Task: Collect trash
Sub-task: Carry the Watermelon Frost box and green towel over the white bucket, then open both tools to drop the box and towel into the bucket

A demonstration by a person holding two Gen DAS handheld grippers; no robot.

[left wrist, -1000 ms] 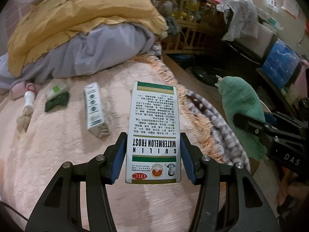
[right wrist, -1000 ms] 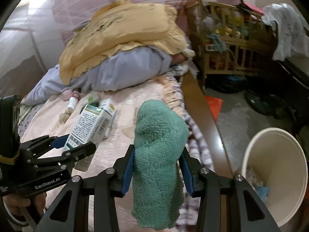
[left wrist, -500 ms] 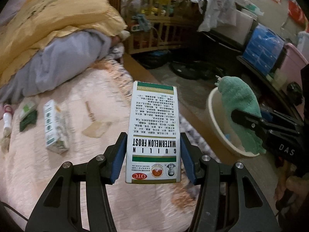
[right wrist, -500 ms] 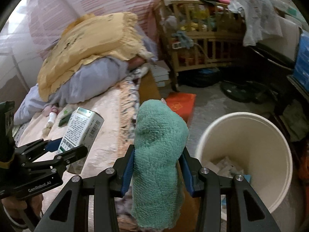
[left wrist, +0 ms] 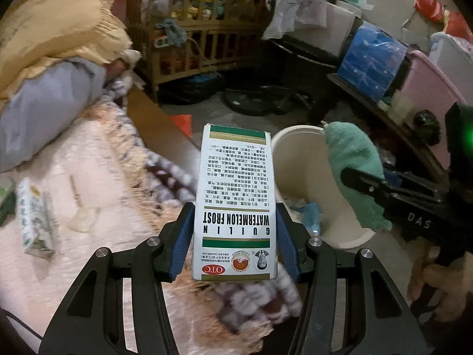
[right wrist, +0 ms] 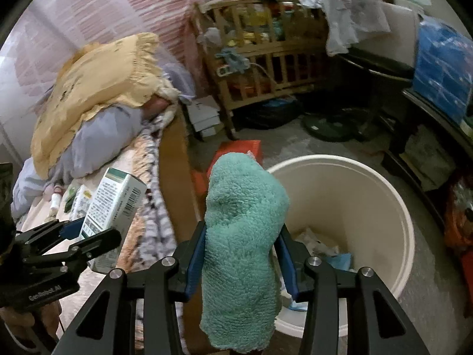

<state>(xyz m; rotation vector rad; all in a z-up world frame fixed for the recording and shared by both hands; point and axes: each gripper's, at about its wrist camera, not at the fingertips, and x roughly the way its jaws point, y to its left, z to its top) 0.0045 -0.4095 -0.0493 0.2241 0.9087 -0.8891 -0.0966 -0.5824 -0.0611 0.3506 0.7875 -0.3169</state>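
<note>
At the far left of the left wrist view, a small green-and-white carton (left wrist: 34,216) is seen lying on the pink bedspread (left wrist: 88,177), not yet collected. At the centre of that frame, the left gripper (left wrist: 235,236) is closed on a white medicine box (left wrist: 236,204) printed "Guilin Watermelon Frost", the blue fingers (left wrist: 181,236) pressed against its long sides; the box is rigid, clean and undented, and is held out past the bed's edge. To its right, the cream bucket (left wrist: 283,159) serving as the bin stands on the floor beside the bed, with paper scraps already lying in its bottom. In the right wrist view, the right gripper (right wrist: 241,263) is clamped on a fluffy teal sock (right wrist: 242,236), which droops limply below the fingers, just over the bucket's near rim at lower centre. The carrying step is judged to be in hand; next, each piece would need to be brought fully over the bucket's mouth and the fingers opened.
</note>
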